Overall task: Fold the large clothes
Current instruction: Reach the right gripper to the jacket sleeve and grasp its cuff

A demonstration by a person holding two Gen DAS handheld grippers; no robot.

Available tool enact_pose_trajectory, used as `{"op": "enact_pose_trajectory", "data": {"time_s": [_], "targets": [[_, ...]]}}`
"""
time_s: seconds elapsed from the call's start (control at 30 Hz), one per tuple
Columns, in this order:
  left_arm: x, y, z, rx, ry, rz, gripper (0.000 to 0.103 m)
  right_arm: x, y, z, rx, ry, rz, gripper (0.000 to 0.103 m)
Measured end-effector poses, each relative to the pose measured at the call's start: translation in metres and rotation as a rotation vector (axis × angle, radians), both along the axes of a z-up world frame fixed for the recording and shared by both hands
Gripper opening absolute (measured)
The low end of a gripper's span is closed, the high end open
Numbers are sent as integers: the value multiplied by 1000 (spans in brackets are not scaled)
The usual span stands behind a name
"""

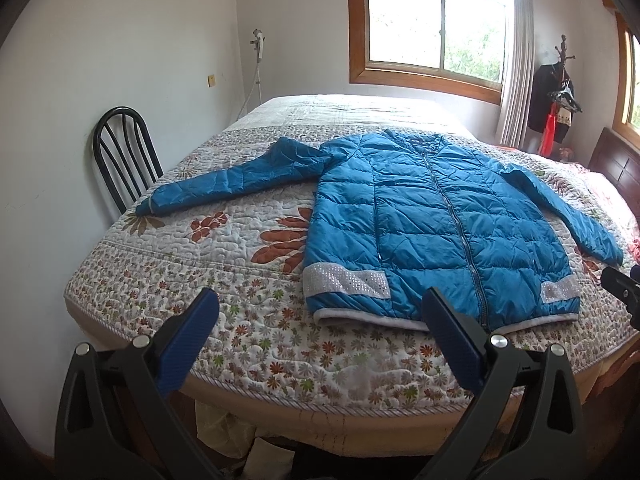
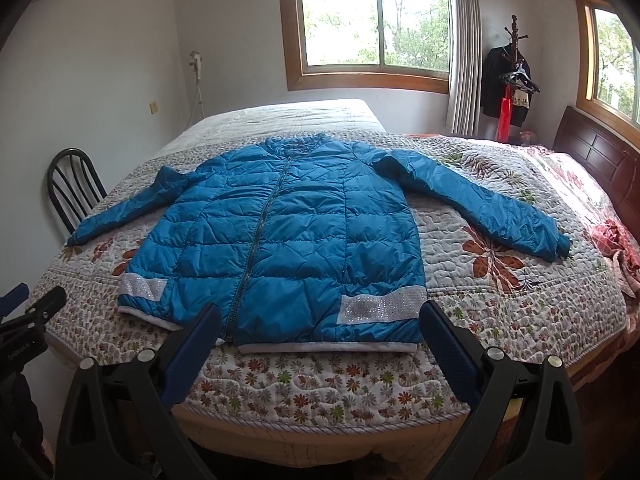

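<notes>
Through the left wrist camera I see my left gripper (image 1: 320,308) spread wide and holding nothing, above the near edge of the bed (image 1: 248,320). The blue puffer jacket (image 1: 432,224) lies flat on the floral quilt, zipped, sleeves spread.

Through the right wrist camera my right gripper (image 2: 320,320) is likewise released, hovering at the jacket's (image 2: 280,236) hem. A black chair (image 2: 72,192) stands left of the bed.

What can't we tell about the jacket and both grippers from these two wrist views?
- Underside of the blue jacket: hidden against the quilt in both views.
- Left sleeve cuff: too small in right wrist view.
- Hem near the left gripper: partly covered by one finger.
- Right gripper: handle cut off by the bottom edge.
</notes>
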State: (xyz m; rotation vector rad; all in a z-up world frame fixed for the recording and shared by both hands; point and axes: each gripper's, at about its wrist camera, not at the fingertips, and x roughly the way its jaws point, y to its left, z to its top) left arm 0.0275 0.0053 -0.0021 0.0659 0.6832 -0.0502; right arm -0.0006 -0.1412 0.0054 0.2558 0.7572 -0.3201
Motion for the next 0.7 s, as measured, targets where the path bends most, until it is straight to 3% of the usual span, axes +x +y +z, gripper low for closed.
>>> {"op": "enact_pose_trajectory", "data": {"time_s": [0.17, 0.33, 0.5, 0.7], "targets": [[34, -1, -2, -17, 25, 15, 100, 24, -71, -8, 79, 26, -70, 99], [83, -16, -8, -1, 47, 13, 100, 46, -166, -26, 174, 56, -215, 99], [149, -38, -28, -15, 108, 4, 100, 65, -258, -63, 188, 140, -370, 99], [217, -75, -52, -48, 165, 7, 100, 93, -320, -119, 342, 215, -404, 98]]}}
